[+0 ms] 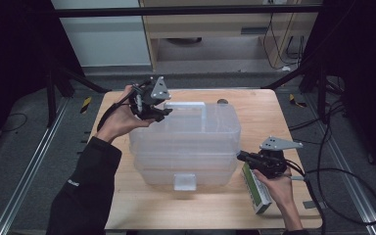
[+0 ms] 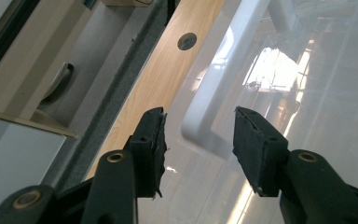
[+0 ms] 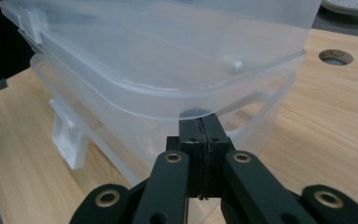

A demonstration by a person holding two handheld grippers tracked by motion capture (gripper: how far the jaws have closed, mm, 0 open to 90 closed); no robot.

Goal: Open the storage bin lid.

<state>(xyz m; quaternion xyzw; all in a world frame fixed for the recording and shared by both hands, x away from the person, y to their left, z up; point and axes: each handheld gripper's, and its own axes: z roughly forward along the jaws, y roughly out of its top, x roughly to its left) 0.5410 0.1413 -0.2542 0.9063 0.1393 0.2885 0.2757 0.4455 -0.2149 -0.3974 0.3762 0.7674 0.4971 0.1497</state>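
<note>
A clear plastic storage box with a clear lid stands in the middle of the wooden table. A white handle lies flat on the lid. My left gripper hovers over the lid's far left corner. In the left gripper view, this gripper is open, and the handle's rounded corner lies between the jaws without touching them. My right gripper is at the box's right end. It is shut on nothing, with its tips just under the lid's rim.
A green and white carton lies on the table beside the right hand, near the front right edge. A white latch hangs at the box's front. A round hole is in the table behind the box. Cables trail off to the right.
</note>
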